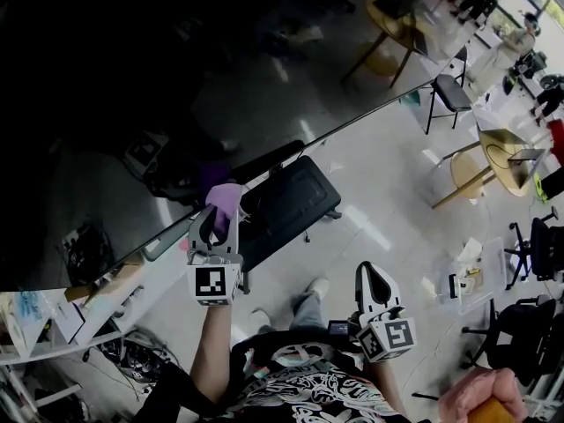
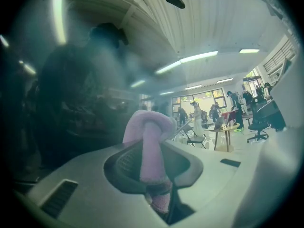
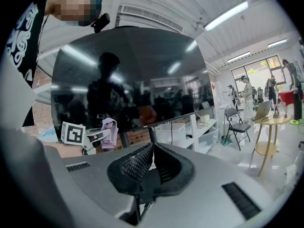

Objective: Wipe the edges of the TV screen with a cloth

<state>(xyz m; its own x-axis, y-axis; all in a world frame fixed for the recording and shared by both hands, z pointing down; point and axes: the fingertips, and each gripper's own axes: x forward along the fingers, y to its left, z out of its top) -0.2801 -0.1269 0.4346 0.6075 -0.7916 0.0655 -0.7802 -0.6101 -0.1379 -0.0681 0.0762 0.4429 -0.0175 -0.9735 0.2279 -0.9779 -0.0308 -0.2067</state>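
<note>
The big dark TV screen (image 1: 132, 77) fills the upper left of the head view, and its lower edge (image 1: 352, 120) runs diagonally. My left gripper (image 1: 218, 215) is shut on a purple cloth (image 1: 226, 197), which touches that lower edge. In the left gripper view the cloth (image 2: 149, 148) stands up between the jaws, right against the dark screen (image 2: 71, 94). My right gripper (image 1: 372, 277) hangs lower, away from the TV, shut and empty. The right gripper view looks past its closed jaws (image 3: 152, 148) at the screen (image 3: 142, 75) and the cloth (image 3: 109, 131).
A black rolling stand (image 1: 289, 203) sits just below the TV edge. Low shelves with white boxes (image 3: 183, 131) run under the screen. Folding chairs (image 1: 449, 93) and round wooden tables (image 1: 498, 152) stand to the right, with people further off. A hand (image 1: 480, 399) shows at bottom right.
</note>
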